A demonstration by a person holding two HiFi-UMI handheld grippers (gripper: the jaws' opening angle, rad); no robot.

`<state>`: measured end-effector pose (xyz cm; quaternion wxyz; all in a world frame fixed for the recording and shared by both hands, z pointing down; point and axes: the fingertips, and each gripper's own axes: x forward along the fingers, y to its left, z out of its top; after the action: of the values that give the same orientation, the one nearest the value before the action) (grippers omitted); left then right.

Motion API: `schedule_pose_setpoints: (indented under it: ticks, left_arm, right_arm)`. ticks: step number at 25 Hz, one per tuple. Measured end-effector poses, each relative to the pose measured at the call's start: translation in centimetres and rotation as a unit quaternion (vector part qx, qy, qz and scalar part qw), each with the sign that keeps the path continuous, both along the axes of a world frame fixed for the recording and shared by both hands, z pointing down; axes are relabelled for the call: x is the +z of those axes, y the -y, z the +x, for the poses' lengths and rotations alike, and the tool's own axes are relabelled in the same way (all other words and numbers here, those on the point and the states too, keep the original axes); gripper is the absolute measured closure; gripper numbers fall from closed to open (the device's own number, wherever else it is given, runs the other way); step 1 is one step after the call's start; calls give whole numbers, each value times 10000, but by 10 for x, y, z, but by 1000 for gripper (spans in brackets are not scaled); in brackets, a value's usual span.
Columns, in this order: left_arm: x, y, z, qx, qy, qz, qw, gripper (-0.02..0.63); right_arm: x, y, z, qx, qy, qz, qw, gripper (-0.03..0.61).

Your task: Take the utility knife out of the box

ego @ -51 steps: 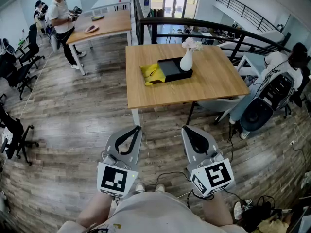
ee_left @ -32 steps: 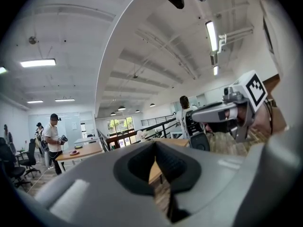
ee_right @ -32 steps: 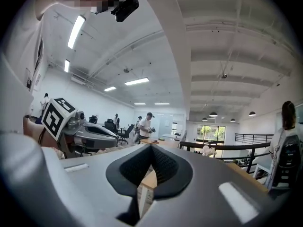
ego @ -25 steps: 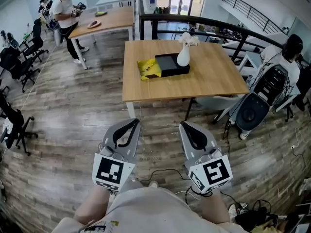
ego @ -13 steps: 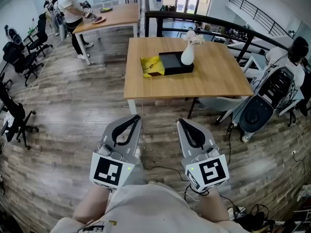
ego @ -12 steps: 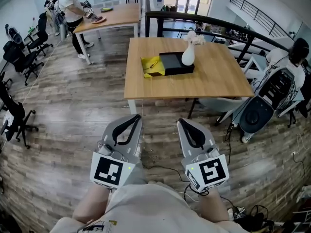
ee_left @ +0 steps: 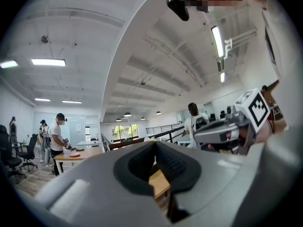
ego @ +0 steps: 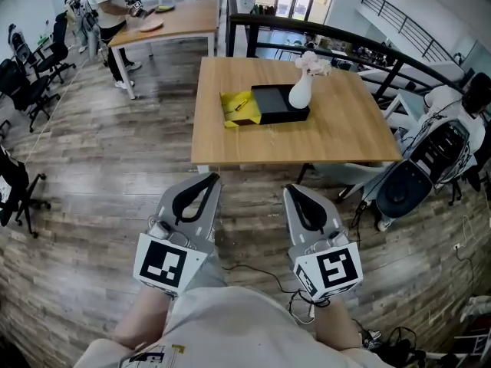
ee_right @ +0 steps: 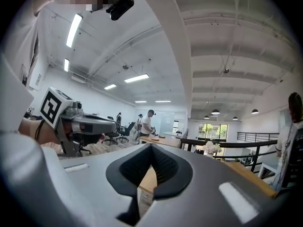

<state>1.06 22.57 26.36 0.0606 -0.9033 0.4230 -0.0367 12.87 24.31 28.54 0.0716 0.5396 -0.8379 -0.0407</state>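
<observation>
While both tongs hang side by side over the wooden floor (ego: 115, 175), well short of the desk (ego: 337, 136) at their 12 o'clock, neither of them grips anything. The left tongs (ego: 209, 178) have their jaws closed together at the tips. The right tongs (ego: 294, 191) are likewise closed and empty. Each gripper view shows only a strip of desk through the loop of the dark pads. On the desk sits the black box (ego: 278, 106), and touching its 9 o'clock side lies a yellow sheet (ego: 230, 115). On that sheet rests a slim object that looks like the utility knife (ego: 241, 104), though it is too small to be sure. A white vase (ego: 300, 94) with pale flowers stands at the box's 3 o'clock end; whether it is inside the box or just behind it cannot be told. Beyond the desk's 4 o'clock corner stands a dark office chair (ego: 400, 192). Far off at 10 o'clock a person (ego: 107, 10) stands at a second desk (ego: 173, 20).
</observation>
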Motion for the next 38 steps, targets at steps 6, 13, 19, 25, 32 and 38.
schedule_pose_setpoints:
  ticks: [6,13,19,25,32,38]
  left_arm:
    - [4,74,-11,37,37,-30,10000,612]
    - [9,187,-28,186,122,-332,9992,612]
    - [18,292,-42,398,113,-614,9973,612]
    - [20,363,-64,586,248,-603,9962,612]
    - [25,425,-74,741,292,-783,9937,612]
    - [29,439,-72,789,248,-775,9936,612]
  right_arm:
    - [4,73,-14,37,-194,-79,9998,578]
    - [-3,181,-33,169,-104,-240,9995,578]
    - [-1,282,-58,308,-3,-372,9988,578]
    - [-2,351,-79,517,-8,-528,9973,578]
    - [-4,411,-83,703,-6,-547,9960,578]
    - [-2,427,-79,724,131,-539,9958,578]
